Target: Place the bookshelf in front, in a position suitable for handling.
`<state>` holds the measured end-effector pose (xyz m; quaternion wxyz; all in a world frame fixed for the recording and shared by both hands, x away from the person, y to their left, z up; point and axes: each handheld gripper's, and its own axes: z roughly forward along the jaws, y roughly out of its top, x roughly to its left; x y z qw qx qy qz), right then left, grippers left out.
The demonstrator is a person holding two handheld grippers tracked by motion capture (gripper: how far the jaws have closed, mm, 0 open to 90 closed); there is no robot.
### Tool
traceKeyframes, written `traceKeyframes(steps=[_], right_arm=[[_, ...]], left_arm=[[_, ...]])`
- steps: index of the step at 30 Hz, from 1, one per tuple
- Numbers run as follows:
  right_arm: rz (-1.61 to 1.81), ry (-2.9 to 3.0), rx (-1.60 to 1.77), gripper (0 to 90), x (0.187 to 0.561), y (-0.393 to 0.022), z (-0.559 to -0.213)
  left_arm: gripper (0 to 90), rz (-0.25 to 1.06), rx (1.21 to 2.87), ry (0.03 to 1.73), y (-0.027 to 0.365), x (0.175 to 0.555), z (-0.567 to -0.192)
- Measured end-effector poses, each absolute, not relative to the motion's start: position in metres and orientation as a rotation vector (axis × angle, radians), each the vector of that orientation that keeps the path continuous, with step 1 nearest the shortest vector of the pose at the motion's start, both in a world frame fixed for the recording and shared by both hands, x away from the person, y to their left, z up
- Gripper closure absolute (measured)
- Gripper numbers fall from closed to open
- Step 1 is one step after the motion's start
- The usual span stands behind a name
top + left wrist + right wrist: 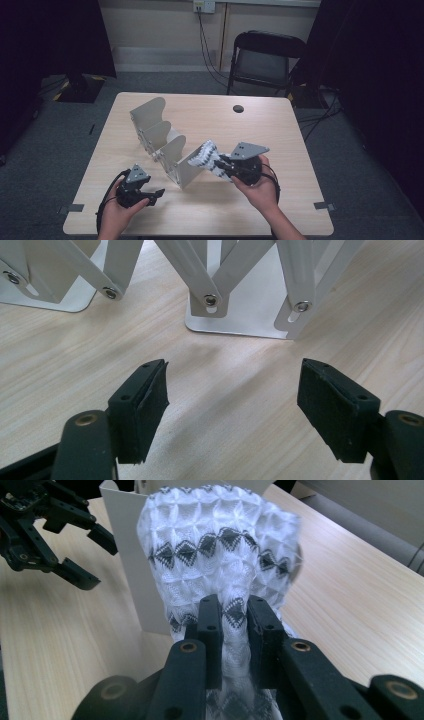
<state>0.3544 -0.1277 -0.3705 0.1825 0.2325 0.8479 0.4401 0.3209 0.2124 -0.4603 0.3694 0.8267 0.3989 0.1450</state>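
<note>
A white knitted cloth with black diamond bands (pixel 220 545) is pinched between the jaws of my right gripper (pixel 235 615), which is shut on it and holds it just off the table beside the rack's near panel. In the high view the cloth (pixel 206 156) juts left from that gripper (pixel 222 167) toward the rack. The white folding rack (pixel 160 142) stands on the table with its panels spread like an accordion. My left gripper (pixel 156 195) rests near the front left, open, its pads (pixel 145 405) wide apart over bare wood, facing the rack's scissor links (pixel 212 300).
The wooden table (pixel 280 145) has a cable hole (pixel 238 108) near its far edge. A black folding chair (pixel 265 57) stands behind the table. Dark curtains hang on both sides, and cables run along the floor at the right.
</note>
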Motion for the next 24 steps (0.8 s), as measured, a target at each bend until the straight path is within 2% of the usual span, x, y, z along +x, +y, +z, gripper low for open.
traceKeyframes(steps=[5, 10, 24], right_arm=[[1.215, 2.447, 0.641, 78.3, 0.358, -0.106, -0.388], [1.175, 2.518, 0.676, 78.4, 0.363, -0.094, -0.420], [1.071, 2.585, 0.721, 78.4, 0.367, -0.090, -0.456]], left_arm=[[28.0, 0.370, 2.124, 1.019, 0.215, 0.321, -0.461], [28.0, 0.374, 2.119, 1.027, 0.218, 0.320, -0.462], [28.0, 0.360, 2.117, 1.006, 0.215, 0.322, -0.462]])
